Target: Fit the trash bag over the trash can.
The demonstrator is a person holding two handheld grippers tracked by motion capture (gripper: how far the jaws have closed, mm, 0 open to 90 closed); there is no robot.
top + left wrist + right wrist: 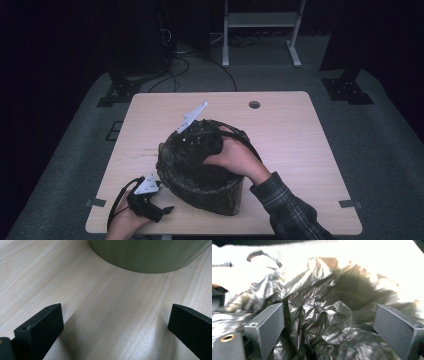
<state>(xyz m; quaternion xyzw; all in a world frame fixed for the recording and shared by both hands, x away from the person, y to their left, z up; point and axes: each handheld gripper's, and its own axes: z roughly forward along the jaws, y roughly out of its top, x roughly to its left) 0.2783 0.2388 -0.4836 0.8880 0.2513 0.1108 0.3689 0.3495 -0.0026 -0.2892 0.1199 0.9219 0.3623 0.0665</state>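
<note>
A light wooden table (300, 150) stands on grey carpet (380, 130), a white metal frame (260, 20) behind it.

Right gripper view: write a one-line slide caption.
Right gripper, jaws wide open, inside the bin over the crumpled black bag.

A lab-like recording room: black curtains, grey carpet (380, 150), a lone wooden table (280, 120), floor cables (175, 65)

We see a glossy black bin liner (322, 315) inside an olive-green bin (150, 255) on the pale wood-grain worktop (100, 315). Our sleeve (290, 210) is dark plaid, and both grippers have black jaws.
</note>
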